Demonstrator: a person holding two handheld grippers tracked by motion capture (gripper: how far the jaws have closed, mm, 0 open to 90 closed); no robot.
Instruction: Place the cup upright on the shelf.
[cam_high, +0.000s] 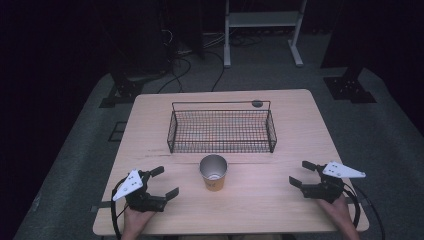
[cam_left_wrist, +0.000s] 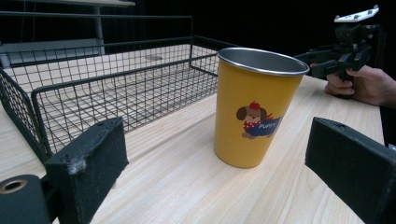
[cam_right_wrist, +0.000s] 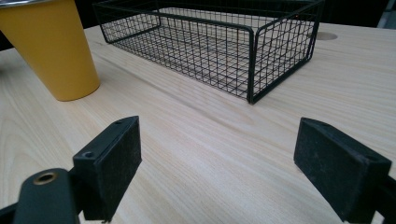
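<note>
A yellow metal cup (cam_high: 214, 173) with a cartoon dog print stands upright on the wooden table (cam_high: 300, 125), just in front of a black wire basket (cam_high: 221, 131). My left gripper (cam_high: 165, 182) rests open at the table's front left, its jaws aimed at the cup (cam_left_wrist: 254, 107) a short way off. At the front right my right gripper (cam_high: 301, 173) is open too, with nothing between its jaws. In the right gripper view the cup (cam_right_wrist: 51, 46) is at the far left and the basket (cam_right_wrist: 219, 42) lies ahead. The right gripper (cam_left_wrist: 322, 63) and its hand appear beyond the cup in the left gripper view.
The basket holds nothing that I can see. A round cable hole (cam_high: 257, 104) sits at the table's far edge behind it. Beyond the table are dark stands, cables on the floor and a white shelf frame (cam_high: 262, 30).
</note>
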